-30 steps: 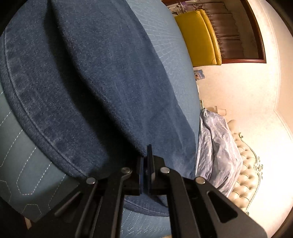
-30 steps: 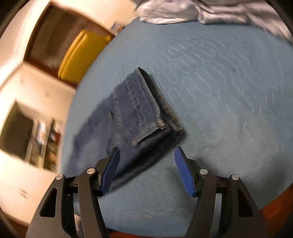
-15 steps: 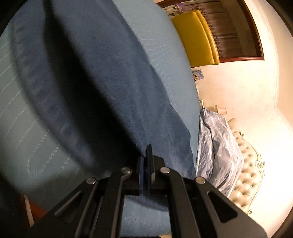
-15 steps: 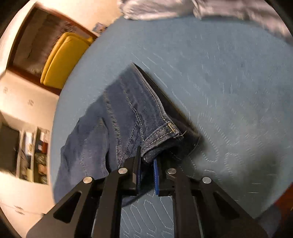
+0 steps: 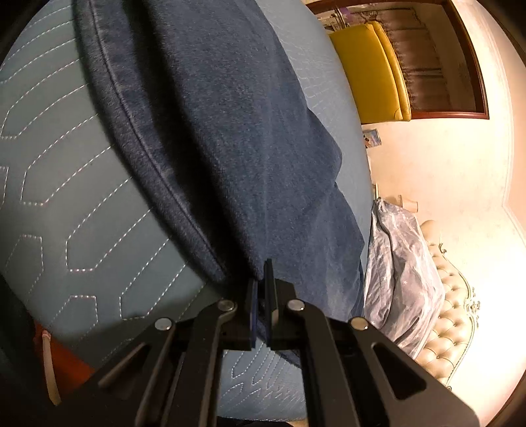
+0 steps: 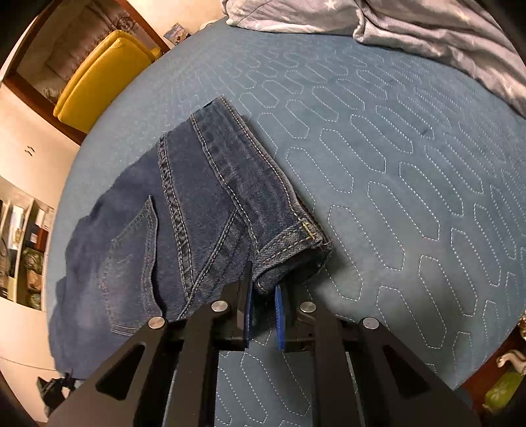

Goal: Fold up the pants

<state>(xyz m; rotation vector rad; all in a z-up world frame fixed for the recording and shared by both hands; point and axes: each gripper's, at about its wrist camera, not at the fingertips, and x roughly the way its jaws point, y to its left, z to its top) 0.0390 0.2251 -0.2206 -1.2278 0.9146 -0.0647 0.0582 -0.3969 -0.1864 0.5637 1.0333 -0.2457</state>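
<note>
The dark blue jeans [image 6: 184,210] lie on the blue quilted bedspread [image 6: 394,170], waistband toward the right. My right gripper [image 6: 263,292] is shut on the waistband corner at the near edge. In the left wrist view the jeans [image 5: 236,138] fill the upper middle as a lifted fold of denim. My left gripper [image 5: 261,282] is shut on the edge of that fold, holding it above the bedspread [image 5: 65,197].
A crumpled grey-blue duvet [image 6: 411,29] lies at the far side of the bed, also in the left wrist view [image 5: 401,272] by a tufted cream headboard [image 5: 450,312]. A yellow chair [image 6: 98,75] stands beyond the bed. Shelves [image 6: 23,249] are at left.
My right gripper moved up to the waistband corner and closed on it. My left gripper stayed shut on the denim and shifted, so more bedspread shows at the left.
</note>
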